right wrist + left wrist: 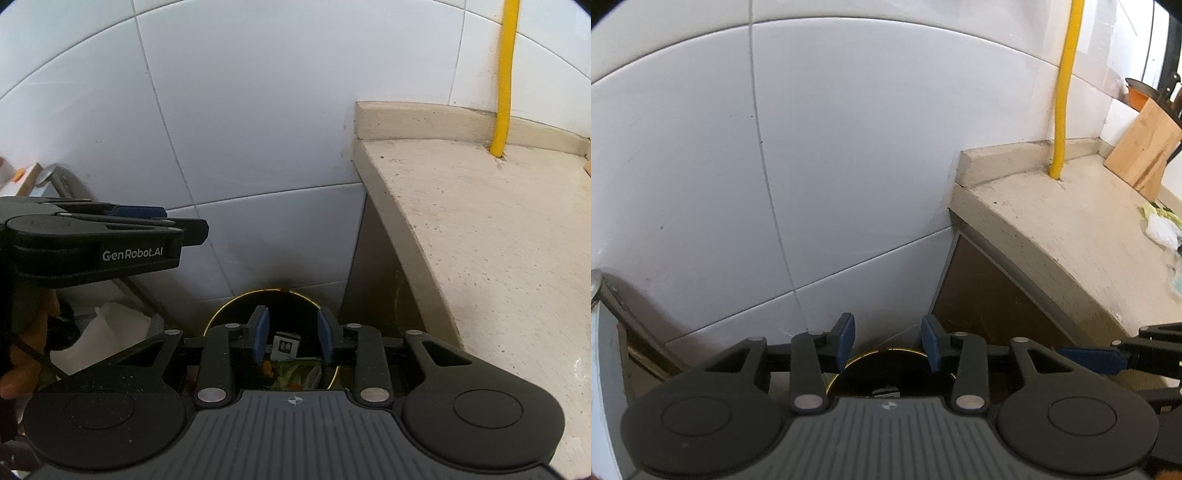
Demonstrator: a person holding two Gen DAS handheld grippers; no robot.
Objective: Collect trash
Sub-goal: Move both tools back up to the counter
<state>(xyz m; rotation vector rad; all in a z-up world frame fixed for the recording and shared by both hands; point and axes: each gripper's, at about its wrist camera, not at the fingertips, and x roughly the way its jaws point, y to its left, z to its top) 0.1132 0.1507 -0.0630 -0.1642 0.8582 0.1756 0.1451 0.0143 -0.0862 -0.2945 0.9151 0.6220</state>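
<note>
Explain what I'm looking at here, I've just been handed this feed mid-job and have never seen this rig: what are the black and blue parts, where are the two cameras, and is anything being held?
There is no robot arm: a person carries a two-finger gripper in each hand, each with a fisheye camera looking along its fingers. The black plates at the bottom of each picture are the gripper bodies and the blue pieces are the finger pads.

One picture looks out from the left gripper, the other from the right gripper. Both are open, hold nothing, and hang over a round bin standing against the tiled wall, beside a stone counter.

In the bin lie vegetable scraps and a small carton. More scraps lie on the counter, near a wooden board. A yellow pipe runs up the wall.
</note>
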